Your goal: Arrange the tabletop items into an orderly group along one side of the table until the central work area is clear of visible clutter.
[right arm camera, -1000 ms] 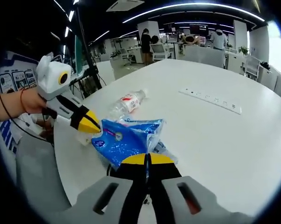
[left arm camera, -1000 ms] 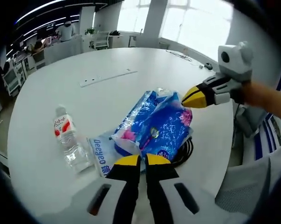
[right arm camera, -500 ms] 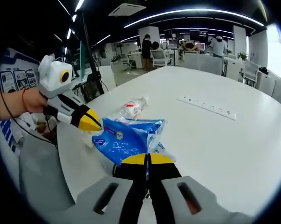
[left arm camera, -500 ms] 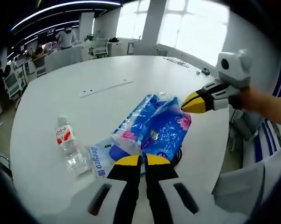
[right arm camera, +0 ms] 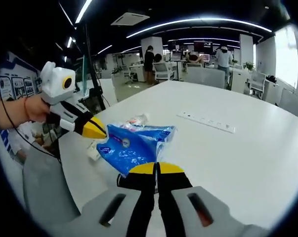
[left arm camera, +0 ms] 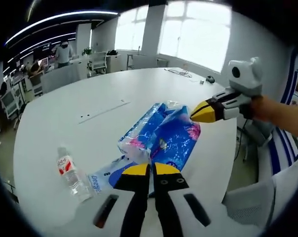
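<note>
While both tools pinch it, left tool [left arm camera: 149,169] and right tool [left arm camera: 200,111] closed on opposite edges, the blue packet [left arm camera: 163,134] hangs above the white table [left arm camera: 79,98] near its edge. Risk: thin film could tear or slip if pulled apart. Flat pack [left arm camera: 102,175] beneath reads "Deeyeo"; bottle [left arm camera: 72,173] label illegible.

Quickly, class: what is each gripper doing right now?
Left gripper: shut on the blue packet.
Right gripper: shut on the blue packet's other end.

"deal" — partly legible — on the white packet [left arm camera: 100,178].
</note>
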`<state>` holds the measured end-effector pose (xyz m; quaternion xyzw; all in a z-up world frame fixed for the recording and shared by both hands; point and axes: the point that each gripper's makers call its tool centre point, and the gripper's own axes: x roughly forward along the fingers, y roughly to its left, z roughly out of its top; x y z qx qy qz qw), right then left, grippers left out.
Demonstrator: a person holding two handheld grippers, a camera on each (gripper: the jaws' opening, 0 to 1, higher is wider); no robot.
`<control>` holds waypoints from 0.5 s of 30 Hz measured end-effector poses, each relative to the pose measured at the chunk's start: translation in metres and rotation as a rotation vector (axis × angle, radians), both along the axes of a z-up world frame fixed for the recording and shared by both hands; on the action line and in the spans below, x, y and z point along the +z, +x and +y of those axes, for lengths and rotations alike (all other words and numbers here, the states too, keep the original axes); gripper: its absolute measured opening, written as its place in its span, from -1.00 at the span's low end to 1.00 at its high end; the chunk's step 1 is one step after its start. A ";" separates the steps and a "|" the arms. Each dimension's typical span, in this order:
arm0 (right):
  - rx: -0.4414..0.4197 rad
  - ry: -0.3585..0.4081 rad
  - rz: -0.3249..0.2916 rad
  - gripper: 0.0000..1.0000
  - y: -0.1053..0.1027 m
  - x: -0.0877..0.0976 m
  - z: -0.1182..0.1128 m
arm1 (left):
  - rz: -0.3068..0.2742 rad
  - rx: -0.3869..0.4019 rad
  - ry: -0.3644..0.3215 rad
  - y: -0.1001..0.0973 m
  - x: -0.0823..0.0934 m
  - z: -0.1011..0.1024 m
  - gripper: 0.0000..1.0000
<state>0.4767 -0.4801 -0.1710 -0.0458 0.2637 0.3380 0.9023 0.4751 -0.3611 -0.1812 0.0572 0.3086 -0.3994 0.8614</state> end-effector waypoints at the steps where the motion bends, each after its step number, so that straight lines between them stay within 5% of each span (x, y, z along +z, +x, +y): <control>1: -0.004 0.000 -0.004 -1.00 0.000 0.002 -0.002 | -0.002 -0.002 0.000 0.000 0.001 -0.001 -1.00; 15: -0.086 0.001 -0.079 -1.00 0.005 0.037 -0.050 | -0.086 -0.092 -0.017 0.016 0.043 -0.054 -1.00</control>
